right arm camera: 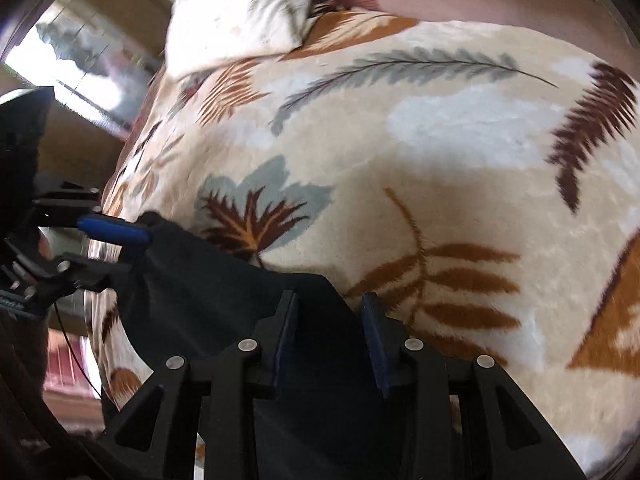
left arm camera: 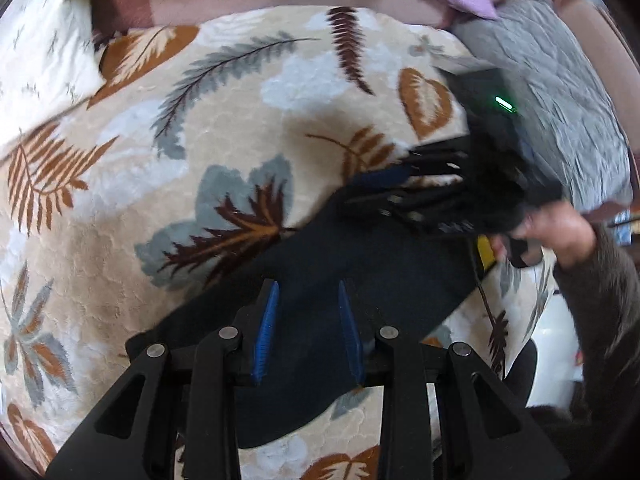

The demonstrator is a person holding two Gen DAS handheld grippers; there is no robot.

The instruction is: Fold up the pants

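Much bare leaf-print blanket is seen above the dark pants, stretched lower centre between left gripper and right gripper, each narrowly clamped on cloth.

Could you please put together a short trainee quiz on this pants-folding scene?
1. Multiple choice: what lies under the pants? A) a wooden table; B) a leaf-patterned blanket; C) a tiled floor.
2. True or false: the left tool has dark fabric between its blue pads.
3. Short answer: what colour is the small light glowing on the body behind the right tool?

Key: 1 B; 2 true; 3 green.
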